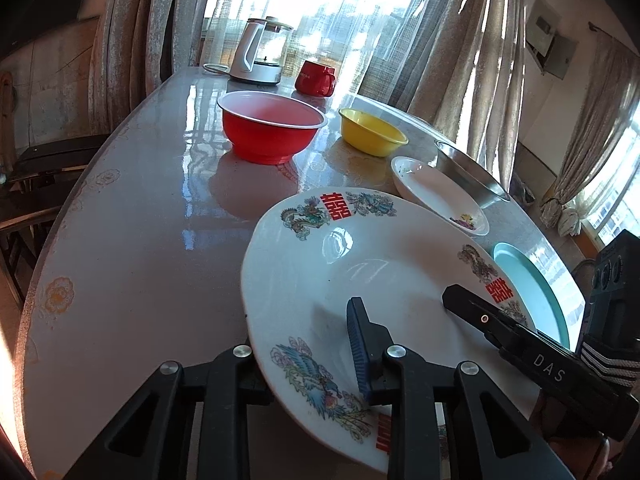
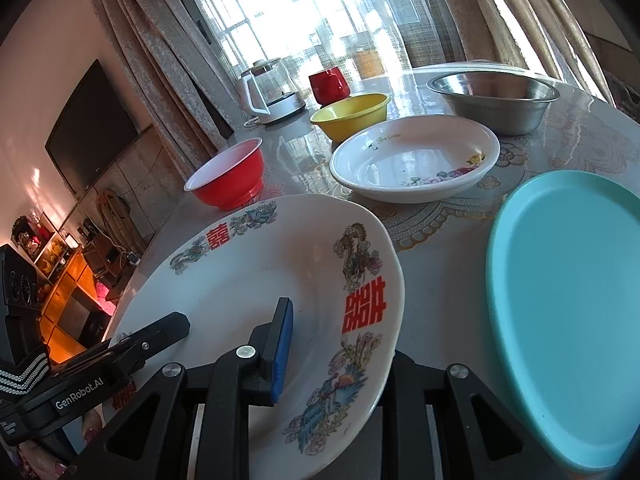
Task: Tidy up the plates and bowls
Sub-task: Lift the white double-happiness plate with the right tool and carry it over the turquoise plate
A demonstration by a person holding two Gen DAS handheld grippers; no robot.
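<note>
The big plate (image 1: 360, 264) is white with red double-happiness signs and blue-green phoenix and dragon prints. One bowl (image 1: 272, 128) is red with a white rim, another bowl (image 1: 372, 132) yellow. The flat plate (image 2: 568, 304) is plain turquoise; the deep dish (image 2: 416, 160) white with pink and yellow roses.

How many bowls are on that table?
3: a red bowl at the left, a yellow bowl farther back beside the red mug, and a steel bowl at the far right. None seems hidden.
</note>
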